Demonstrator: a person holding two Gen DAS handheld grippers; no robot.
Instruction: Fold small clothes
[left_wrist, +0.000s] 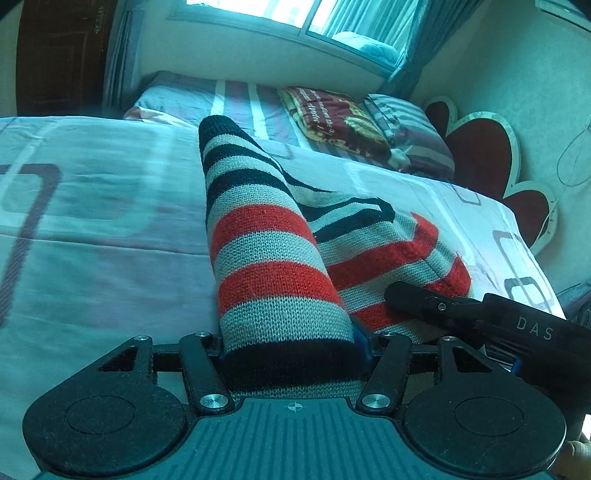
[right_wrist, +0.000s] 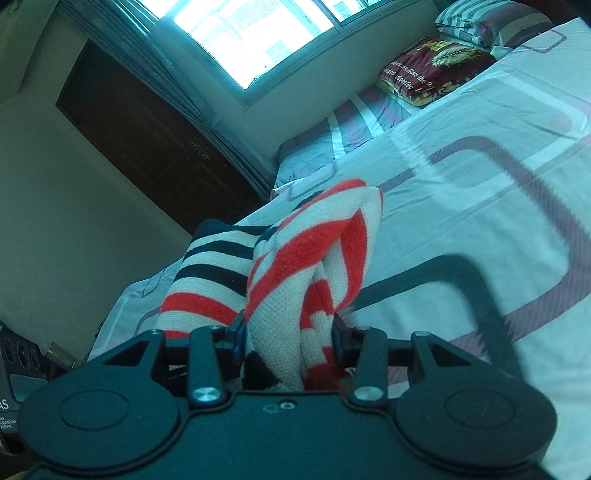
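Observation:
A small knitted garment with red, white and dark stripes (left_wrist: 266, 236) hangs between both grippers above the bed. My left gripper (left_wrist: 291, 347) is shut on a rolled part of it that stands up in front of the camera. My right gripper (right_wrist: 288, 332) is shut on a bunched fold of the same garment (right_wrist: 314, 251). The right gripper also shows in the left wrist view (left_wrist: 443, 306), close on the right, against the garment's red edge. Both sets of fingertips are hidden by the fabric.
The bed (left_wrist: 92, 229) has a pale cover with dark rounded squares. A folded maroon blanket (left_wrist: 332, 118) and a striped pillow (left_wrist: 410, 133) lie at its far end under the window. A dark wooden door (right_wrist: 147, 140) stands on the left. A heart-shaped headboard (left_wrist: 480, 155) is on the right.

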